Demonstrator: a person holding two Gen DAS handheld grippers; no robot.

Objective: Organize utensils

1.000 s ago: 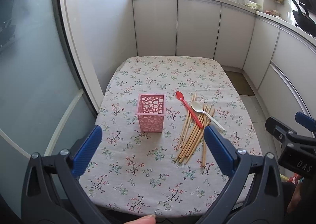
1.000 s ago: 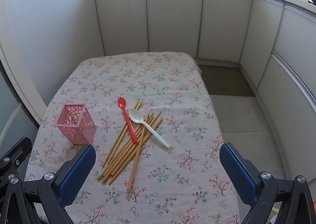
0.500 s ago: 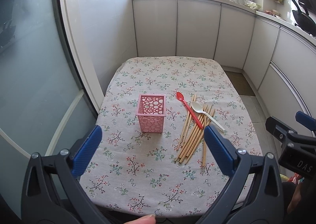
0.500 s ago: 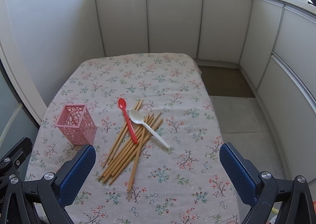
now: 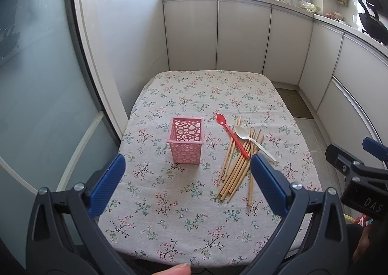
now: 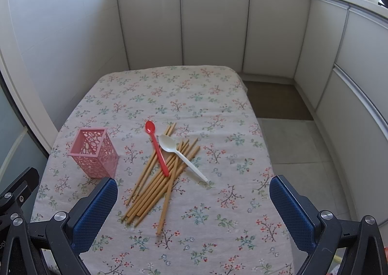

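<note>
Far half of tabletop bare: free passage. Near edge bare too, below chopsticks. Pink holder upright near left edge, mouth unobstructed from above. Chopsticks fanned mid-tabletop, red spoon and white spoon lying across them. Clear strip between holder and chopsticks. Cabinets wall off far side, well apart.

Both wrist views above table

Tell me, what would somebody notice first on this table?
Probably the pink holder, standing upright and empty on the left of the flowery tablecloth. Right of it lies a messy pile of wooden chopsticks, with a red spoon and a white spoon lying across them.
</note>
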